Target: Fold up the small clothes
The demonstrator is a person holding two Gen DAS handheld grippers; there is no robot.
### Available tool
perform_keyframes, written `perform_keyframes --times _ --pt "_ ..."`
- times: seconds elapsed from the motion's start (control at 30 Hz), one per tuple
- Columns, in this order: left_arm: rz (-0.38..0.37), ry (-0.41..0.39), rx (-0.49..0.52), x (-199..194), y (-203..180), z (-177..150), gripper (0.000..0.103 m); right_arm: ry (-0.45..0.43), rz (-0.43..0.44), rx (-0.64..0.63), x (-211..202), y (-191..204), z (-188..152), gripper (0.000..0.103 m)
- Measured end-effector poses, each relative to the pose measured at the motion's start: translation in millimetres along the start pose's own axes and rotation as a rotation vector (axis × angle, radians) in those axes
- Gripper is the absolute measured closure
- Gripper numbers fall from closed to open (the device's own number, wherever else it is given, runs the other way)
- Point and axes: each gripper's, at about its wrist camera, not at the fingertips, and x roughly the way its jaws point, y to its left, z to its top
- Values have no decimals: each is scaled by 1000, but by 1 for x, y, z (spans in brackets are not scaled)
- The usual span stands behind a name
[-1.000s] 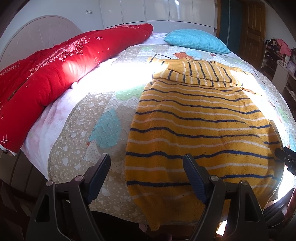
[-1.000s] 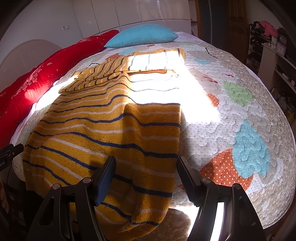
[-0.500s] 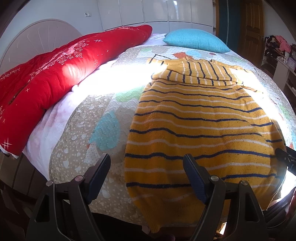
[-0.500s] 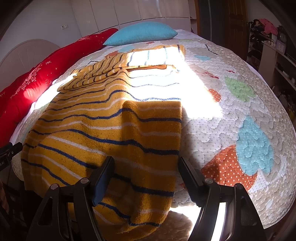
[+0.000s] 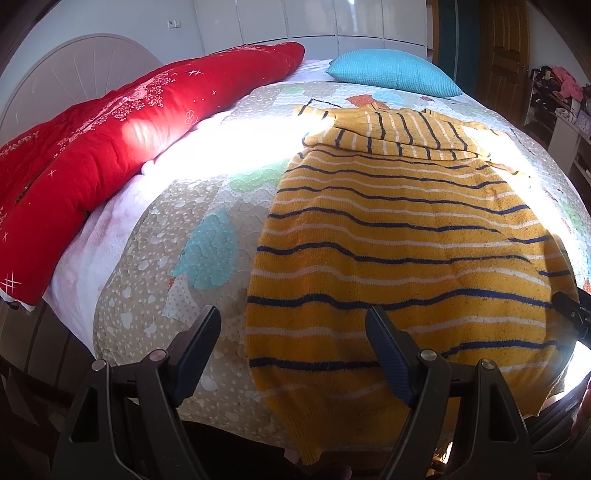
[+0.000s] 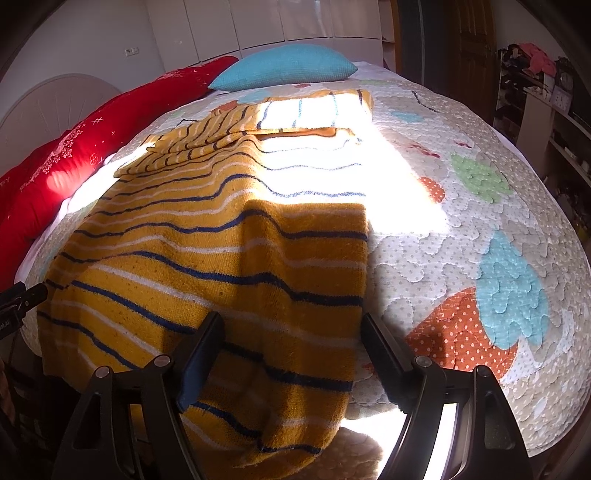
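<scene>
Sweater [image 5: 402,236] flat on quilt [image 5: 155,295], hem over bed edge. Left gripper [image 5: 293,350] wide, empty. Right gripper [image 6: 291,354] opening, hem between jaws, unpinched.

Black plastic left claw [image 5: 293,349], blue pads [image 5: 388,354], silver screws

The yellow striped sweater [image 5: 399,236] is fuzzy knitted cloth. The bedspread [image 6: 480,258] is soft, bumpy quilted cloth, and the red quilt [image 5: 110,136] looks puffy. The cupboard doors [image 5: 295,18] are smooth and shiny.
</scene>
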Motion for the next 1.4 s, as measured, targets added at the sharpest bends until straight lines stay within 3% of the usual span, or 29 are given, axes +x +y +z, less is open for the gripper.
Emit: perform_keyframes --times 1.23,1.4 --pt "-7 27 -33 9 6 -9 23 -16 -19 -28 4 5 -3 13" --pt "-54 29 -79 9 20 -9 23 1 -10 -39 0 4 -4 13"
